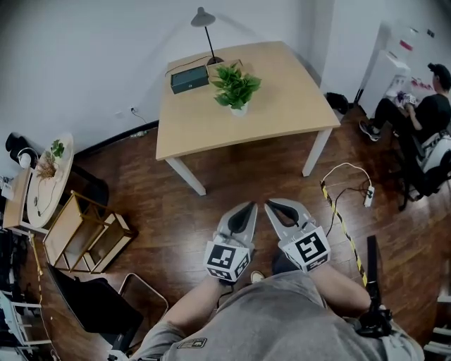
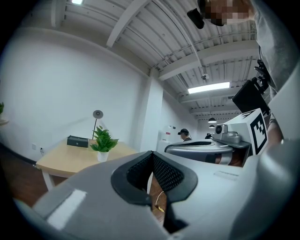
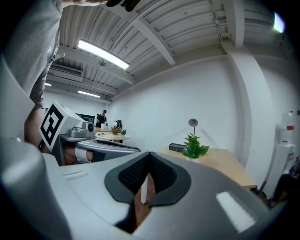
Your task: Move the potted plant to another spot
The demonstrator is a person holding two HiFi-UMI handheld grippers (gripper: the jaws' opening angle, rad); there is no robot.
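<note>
- The left claw point(image 1: 246, 210) is squeezed right together, tips meeting, with nothing caught between them.
- The right claw point(image 1: 272, 206) is the same: pads pressed tight and empty.
- Both sit side by side, low in front of the person, over the wooden floor point(image 1: 176, 204) and aimed toward the desk point(image 1: 282, 113).
- The potted plant point(image 1: 236, 88) stands upright in its white pot on the desk's far half, well apart from both claws.
- A dark box point(image 1: 189, 79) sits just left of the plant, and a lamp point(image 1: 204, 21) rises behind it at the far edge.
- Off to the right is a seated person point(image 1: 416, 113), and a white power strip point(image 1: 368, 196) lies on the floor near the desk leg.
</note>
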